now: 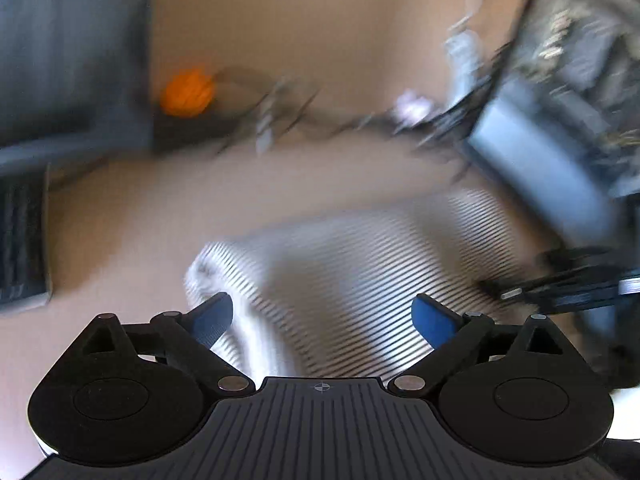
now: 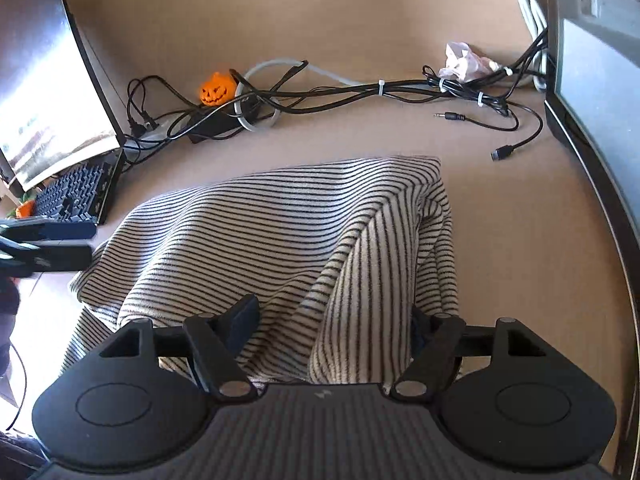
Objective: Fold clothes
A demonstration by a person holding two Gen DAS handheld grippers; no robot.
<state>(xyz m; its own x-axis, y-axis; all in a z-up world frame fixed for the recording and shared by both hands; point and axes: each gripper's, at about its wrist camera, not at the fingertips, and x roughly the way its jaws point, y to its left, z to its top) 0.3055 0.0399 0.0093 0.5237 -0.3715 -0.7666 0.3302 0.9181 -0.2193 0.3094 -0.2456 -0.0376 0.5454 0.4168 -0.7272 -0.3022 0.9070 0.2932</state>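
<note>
Lying under both tongs, the striped garment [image 2: 280, 224] seems ungripped: left tongs [image 1: 322, 320] and right tongs [image 2: 334, 324] gape.

A soft knit garment [image 2: 288, 232] is showing thin black stripes on cream across the middle of the frame, lying on a tan tabletop [image 2: 320, 12]. A small plastic pumpkin [image 2: 216, 89], upper left, is glowing orange with a black carved face, among black cables [image 2: 340, 94].

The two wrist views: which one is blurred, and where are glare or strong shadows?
Left wrist view: smeared by motion, so the striped garment and orange pumpkin look streaked; only the left gripper is sharp. Right wrist view: sharp; glare washes out the monitor at left, and shadow crosses the garment's near folds. Both bend straight edges, fisheye style.
</note>
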